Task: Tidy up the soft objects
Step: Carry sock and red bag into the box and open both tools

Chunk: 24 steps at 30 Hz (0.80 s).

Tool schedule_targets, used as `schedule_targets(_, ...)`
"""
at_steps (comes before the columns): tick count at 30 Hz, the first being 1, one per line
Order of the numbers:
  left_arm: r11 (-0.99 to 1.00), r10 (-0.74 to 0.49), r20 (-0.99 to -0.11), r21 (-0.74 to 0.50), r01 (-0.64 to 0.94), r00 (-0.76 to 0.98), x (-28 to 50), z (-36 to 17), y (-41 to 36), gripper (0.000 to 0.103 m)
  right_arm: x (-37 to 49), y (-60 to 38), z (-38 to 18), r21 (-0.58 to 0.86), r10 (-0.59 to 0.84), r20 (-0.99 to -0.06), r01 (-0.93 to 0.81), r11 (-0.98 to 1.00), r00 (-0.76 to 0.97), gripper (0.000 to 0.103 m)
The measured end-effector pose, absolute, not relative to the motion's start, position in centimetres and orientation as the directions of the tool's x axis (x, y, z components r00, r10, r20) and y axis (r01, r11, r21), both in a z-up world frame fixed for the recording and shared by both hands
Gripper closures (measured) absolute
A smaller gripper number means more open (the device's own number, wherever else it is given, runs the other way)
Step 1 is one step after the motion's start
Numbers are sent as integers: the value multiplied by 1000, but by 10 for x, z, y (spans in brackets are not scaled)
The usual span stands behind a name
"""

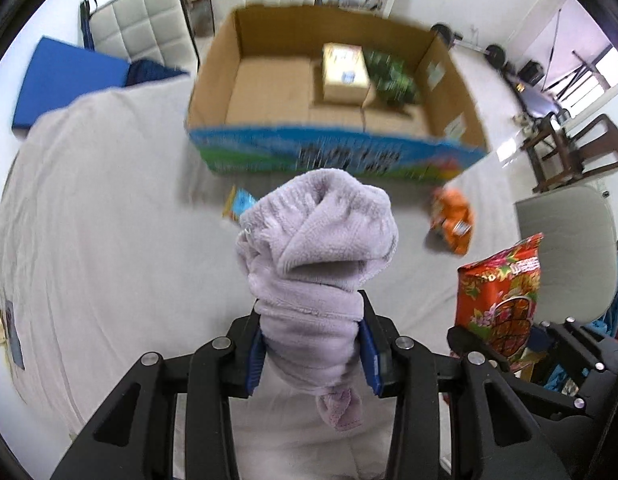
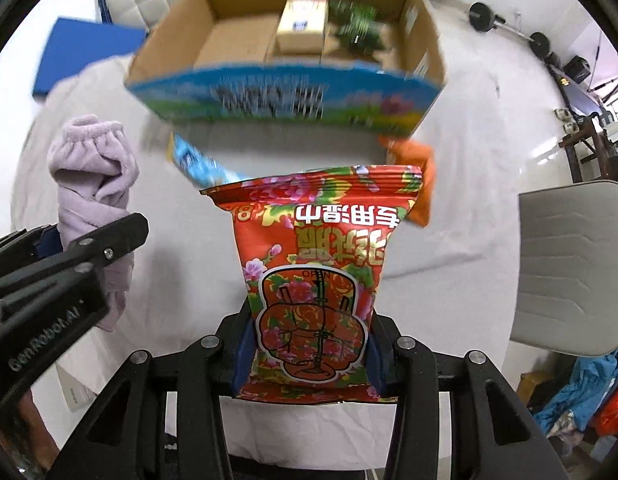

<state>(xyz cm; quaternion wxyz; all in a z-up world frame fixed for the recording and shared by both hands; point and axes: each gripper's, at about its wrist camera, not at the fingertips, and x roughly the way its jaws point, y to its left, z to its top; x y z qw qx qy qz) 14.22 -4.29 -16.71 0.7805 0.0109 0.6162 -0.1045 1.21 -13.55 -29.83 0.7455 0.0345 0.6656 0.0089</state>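
lilac fleece cloth (image 1: 315, 264) in left jaws — red floral packet (image 2: 315, 280) in right

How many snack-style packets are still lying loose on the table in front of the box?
2: a blue packet near the cardboard box's front left, half hidden behind the lilac towel, and an orange packet near its front right. More may be hidden.
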Motion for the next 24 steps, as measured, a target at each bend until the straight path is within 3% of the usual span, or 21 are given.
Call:
schedule_targets(8,973,-179,-938,-124,194,298,167,-137,-50,67,40,-153,-234,119,103,-976,72,990,192,56)
schedule_targets(15,973,-182,-935,-128,191,305,217,-129,-51,67,88,-161,-221,168,146,-962,78,983,232,56)
schedule_targets(24,972,-181,-972,-154,177,148,320,-174,-51,67,202,-175,-245,135,124,-980,63,989,155,56)
